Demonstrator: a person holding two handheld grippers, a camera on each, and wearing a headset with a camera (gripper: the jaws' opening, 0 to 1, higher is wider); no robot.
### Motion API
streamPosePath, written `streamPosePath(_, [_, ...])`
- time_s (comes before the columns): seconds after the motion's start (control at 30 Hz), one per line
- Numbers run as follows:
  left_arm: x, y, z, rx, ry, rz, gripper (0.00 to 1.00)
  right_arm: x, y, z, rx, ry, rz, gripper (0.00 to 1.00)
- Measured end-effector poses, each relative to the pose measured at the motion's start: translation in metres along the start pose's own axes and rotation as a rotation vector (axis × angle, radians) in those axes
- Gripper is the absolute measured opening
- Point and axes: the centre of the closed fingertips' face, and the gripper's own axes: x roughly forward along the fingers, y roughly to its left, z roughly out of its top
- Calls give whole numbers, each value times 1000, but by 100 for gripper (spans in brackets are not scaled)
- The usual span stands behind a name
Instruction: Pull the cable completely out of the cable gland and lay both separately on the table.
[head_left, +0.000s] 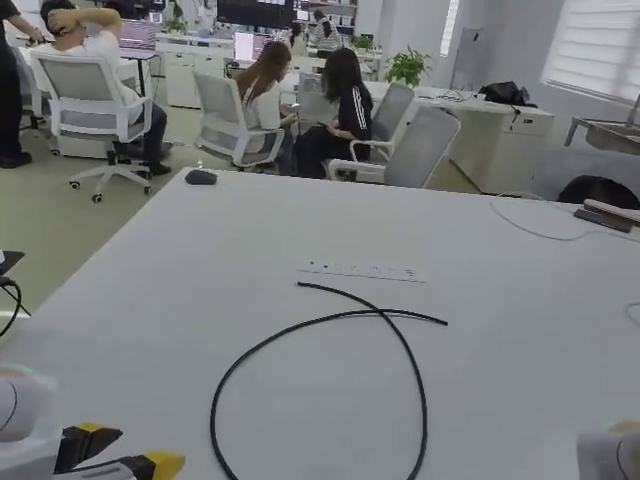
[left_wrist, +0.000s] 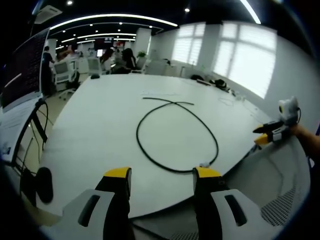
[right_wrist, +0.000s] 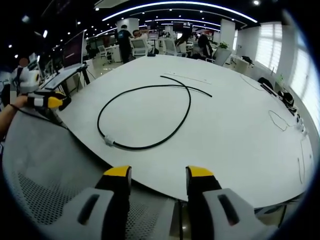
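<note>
You have no text here that can be read. The white strip (head_left: 362, 270) on the table (head_left: 150, 300) carries small dark marks, too tiny to make out. The monitor (head_left: 245, 45) at the far desks glows, its content blurred. Along the black cable (head_left: 384, 313) you can make out no lettering.

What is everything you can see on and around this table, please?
table: one, white, foreground
cable: one, black, looped and crossing itself on the table
cable gland: one, pale, on the cable by the table's near edge
flat strip: one, white, just beyond the cable
small object: one, black, far table edge
office chairs: several, grey-white, behind the table
people: several, at background desks
plant: one, green, background
left gripper: one, yellow-tipped, open, short of the table edge
right gripper: one, yellow-tipped, open, short of the table edge
</note>
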Motion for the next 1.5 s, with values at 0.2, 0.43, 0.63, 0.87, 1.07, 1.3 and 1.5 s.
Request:
streamPosePath(0.2, [1,-2,-1,4,6,-10,49,0,0,-1,8,0,1,44])
streamPosePath(0.43, [1,-2,-1,5,11,-12,49,0,1,-2,0,11,9,44])
streamPosePath(0.63, [1,-2,-2,9,15,-15,49,1,1,-2,0,15,10,44])
streamPosePath(0.87, [2,-2,-2,12,16,-20,49,1,1,-2,5,13,8,44])
streamPosePath(1.07, [3,-2,-2,10,16,-20,49,1,1,-2,7,13,8,44])
streamPosePath(1.3, [3,0,-9,-41,54,-20,50,1,0,-1,11,11,8,44])
streamPosePath(1.5, [3,1,-9,-33,54,-15,50,1,1,-1,12,11,9,44])
